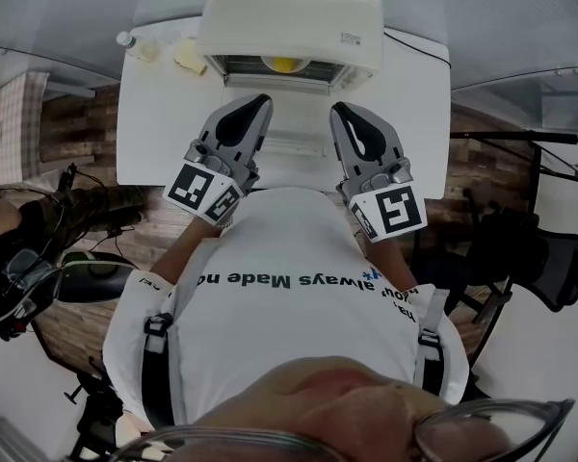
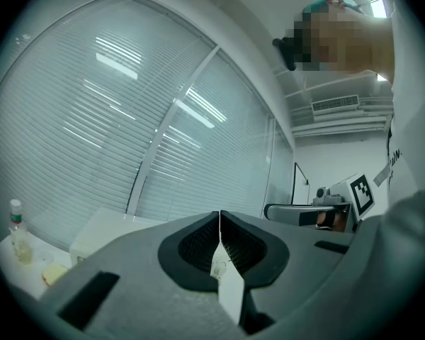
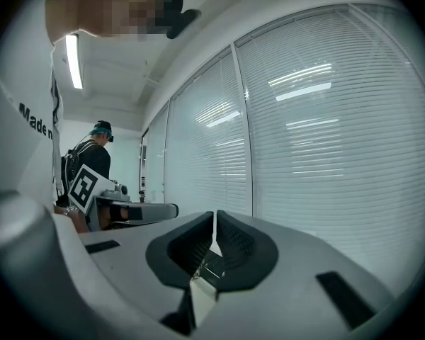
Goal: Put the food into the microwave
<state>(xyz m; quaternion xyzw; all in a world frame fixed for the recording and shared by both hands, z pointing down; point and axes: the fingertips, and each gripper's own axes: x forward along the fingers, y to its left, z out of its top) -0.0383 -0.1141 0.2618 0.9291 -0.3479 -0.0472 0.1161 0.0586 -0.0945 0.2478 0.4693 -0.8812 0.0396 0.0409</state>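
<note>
Held close at chest: L gripper (image 1: 258, 102) and R gripper (image 1: 341, 111), side by side, tips toward 12. Both w/ jaws pressed together, nothing btw them. Beyond the tips, white table (image 1: 154, 133). At 12 on it, microwave (image 1: 289, 17), front open, yellow food (image 1: 285, 64) inside, well apart from both grippers. At 11, far corner: small bottle (image 1: 125, 38), pale yellow lump (image 1: 189, 58) just beside microwave.

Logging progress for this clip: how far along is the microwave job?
Done, apparently: a yellow food item sits inside the open microwave. In hand: nothing; the left gripper and right gripper are shut and empty. Left: probably closing it.
</note>
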